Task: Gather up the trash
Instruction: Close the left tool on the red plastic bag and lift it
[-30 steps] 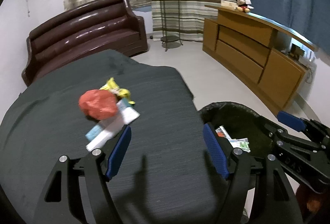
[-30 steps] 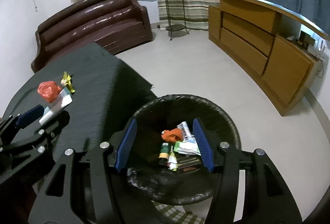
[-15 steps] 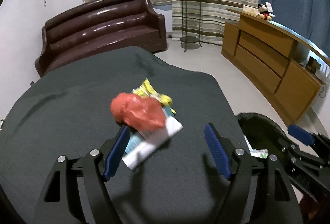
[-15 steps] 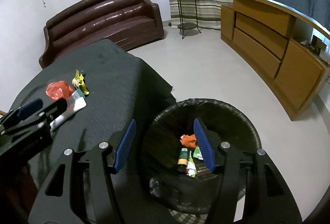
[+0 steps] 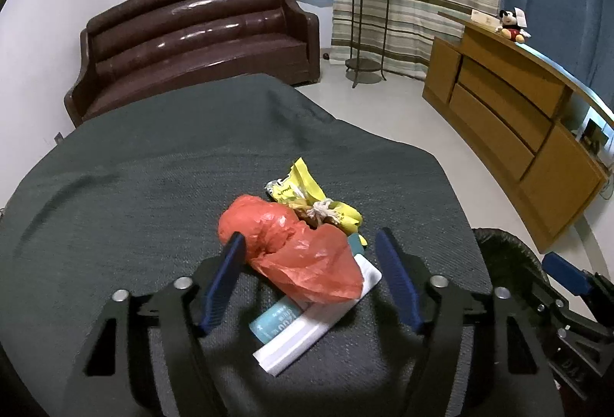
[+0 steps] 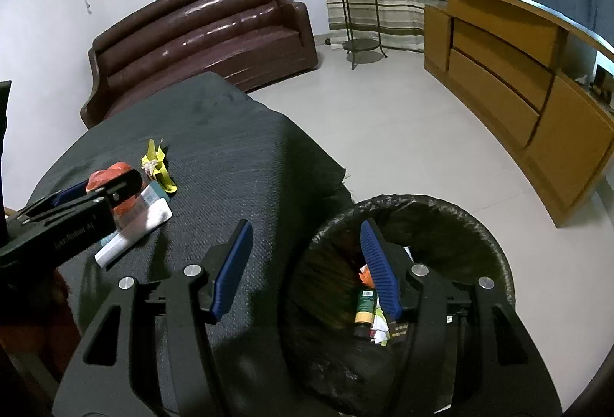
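Observation:
A crumpled red plastic bag (image 5: 303,248) lies on the dark cloth-covered table (image 5: 153,186), on top of a white and teal packet (image 5: 307,325), with a yellow wrapper (image 5: 307,192) just behind. My left gripper (image 5: 312,263) is open, its blue pads either side of the red bag. The pile also shows in the right wrist view (image 6: 126,202), partly hidden by the left gripper. My right gripper (image 6: 305,263) is open and empty at the rim of the black-lined trash bin (image 6: 460,225), which holds a small bottle (image 6: 363,309) and wrappers.
The bin (image 5: 502,255) stands on the floor at the table's right edge. A brown sofa (image 5: 192,33) is behind the table, a plant stand (image 5: 364,14) by the curtains, and a wooden sideboard (image 5: 518,110) along the right wall.
My left gripper has moved forward over the table until its open jaws straddle the red bag. My right gripper has shifted left, from over the bin to its left rim.

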The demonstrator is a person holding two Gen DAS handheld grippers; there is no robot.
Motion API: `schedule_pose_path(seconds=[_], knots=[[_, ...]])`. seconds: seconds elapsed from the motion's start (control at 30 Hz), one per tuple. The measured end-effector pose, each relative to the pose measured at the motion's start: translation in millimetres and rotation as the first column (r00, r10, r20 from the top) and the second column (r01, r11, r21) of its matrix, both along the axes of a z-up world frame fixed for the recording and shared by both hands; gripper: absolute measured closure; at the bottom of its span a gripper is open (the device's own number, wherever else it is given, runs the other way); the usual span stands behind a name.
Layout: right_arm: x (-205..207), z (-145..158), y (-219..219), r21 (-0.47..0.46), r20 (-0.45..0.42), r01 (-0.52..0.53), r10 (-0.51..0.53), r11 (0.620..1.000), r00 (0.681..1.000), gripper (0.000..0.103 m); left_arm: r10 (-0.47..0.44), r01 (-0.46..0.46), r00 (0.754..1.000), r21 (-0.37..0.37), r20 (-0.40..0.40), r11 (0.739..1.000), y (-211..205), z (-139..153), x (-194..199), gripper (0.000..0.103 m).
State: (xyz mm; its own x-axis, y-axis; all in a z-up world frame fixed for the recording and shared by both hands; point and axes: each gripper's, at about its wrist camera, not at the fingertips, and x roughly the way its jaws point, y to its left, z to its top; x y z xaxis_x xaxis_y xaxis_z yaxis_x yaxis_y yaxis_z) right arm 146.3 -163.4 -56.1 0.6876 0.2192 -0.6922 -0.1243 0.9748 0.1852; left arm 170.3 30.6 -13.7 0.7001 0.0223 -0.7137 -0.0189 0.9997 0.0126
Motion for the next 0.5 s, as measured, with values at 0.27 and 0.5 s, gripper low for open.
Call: schedule_pose_path(seconds=[0.27, 0.5], knots=[[2, -6, 3, -0.007, -0.019, -0.003, 0.003, 1.000, 1.000, 0.046, -0.030, 0.029, 0.999, -0.040, -0.019, 0.999, 12, -1, 2, 0.071], [1, -5, 6, -0.013, -0.019, -0.006, 0.006, 1.000, 1.000, 0.046, -0.038, 0.037, 0.999, -0.071, -0.010, 0.997, 22, 5, -4, 0.083]])
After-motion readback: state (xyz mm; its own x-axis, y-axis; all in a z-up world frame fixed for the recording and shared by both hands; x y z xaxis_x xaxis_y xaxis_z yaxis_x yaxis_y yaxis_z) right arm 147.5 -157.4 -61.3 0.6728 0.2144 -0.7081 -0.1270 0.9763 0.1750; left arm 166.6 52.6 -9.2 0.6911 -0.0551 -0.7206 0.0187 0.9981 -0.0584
